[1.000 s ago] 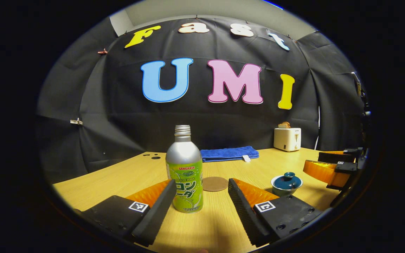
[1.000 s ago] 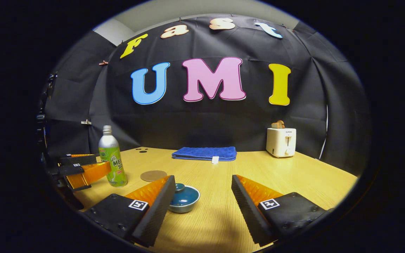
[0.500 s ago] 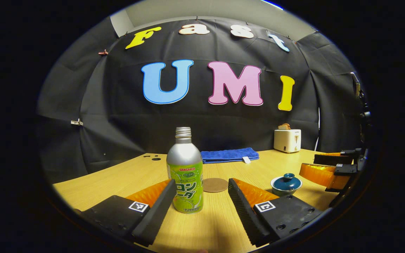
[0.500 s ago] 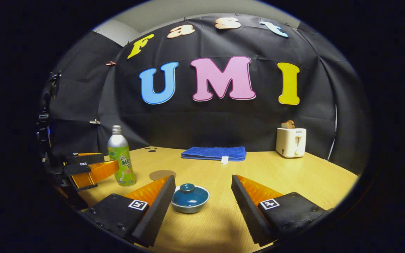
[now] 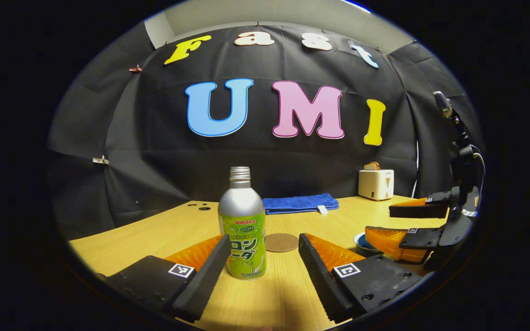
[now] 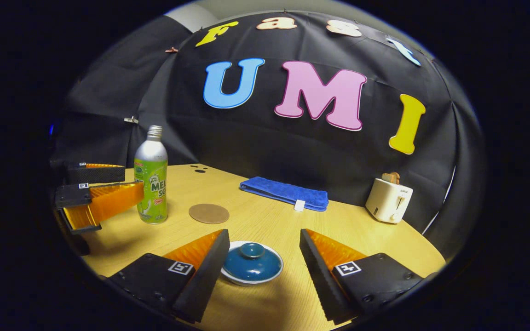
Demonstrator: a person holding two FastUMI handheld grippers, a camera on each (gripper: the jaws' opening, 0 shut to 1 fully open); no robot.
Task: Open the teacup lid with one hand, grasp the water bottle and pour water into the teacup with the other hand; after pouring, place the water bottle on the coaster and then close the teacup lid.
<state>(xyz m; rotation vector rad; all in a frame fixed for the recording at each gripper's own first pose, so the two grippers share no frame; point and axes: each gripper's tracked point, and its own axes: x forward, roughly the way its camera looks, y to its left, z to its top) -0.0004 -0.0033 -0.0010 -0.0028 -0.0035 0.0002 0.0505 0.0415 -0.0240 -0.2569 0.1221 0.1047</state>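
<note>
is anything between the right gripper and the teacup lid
Nothing visible. The right gripper is open with the teacup lid lying in the gap between its fingers, on the cup, and only bare table around it.

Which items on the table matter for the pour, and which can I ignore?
Needed: water bottle, teacup with its lid on, coaster, left gripper, right gripper.
Ignore: blue towel, toaster.

Silver bottle (image 5: 242,225) with a green label; dark teal lid (image 6: 252,263) on a pale cup; brown coaster (image 6: 209,213); blue towel (image 6: 285,193); cream toaster (image 6: 388,200); light woodgrain surface (image 6: 348,230).
</note>
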